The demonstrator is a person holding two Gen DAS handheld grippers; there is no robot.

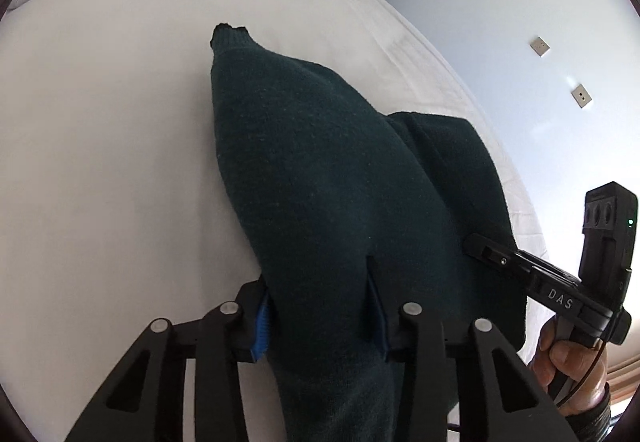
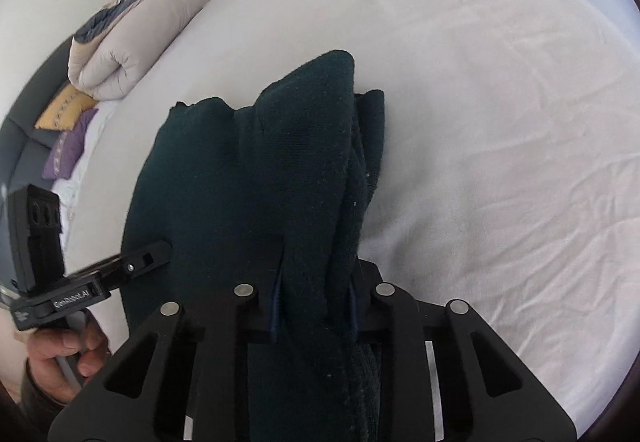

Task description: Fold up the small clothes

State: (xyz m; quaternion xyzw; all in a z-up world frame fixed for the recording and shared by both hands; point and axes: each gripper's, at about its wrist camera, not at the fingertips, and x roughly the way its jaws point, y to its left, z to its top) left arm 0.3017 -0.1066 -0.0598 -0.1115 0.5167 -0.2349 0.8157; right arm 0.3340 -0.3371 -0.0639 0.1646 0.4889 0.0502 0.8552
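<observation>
Both hand-held grippers, left (image 1: pixel 320 316) "DAS"-marked right (image 2: pixel 314 308), clamped on dark green knit garment (image 1: pixel 320 169).

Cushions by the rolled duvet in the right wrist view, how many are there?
2. A yellow cushion lies just below the rolled duvet at the left edge. A purple cushion lies right below the yellow one. More may be hidden behind the duvet.

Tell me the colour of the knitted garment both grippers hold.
Dark green knitted garment, plain; clearest in the left wrist view.
</observation>
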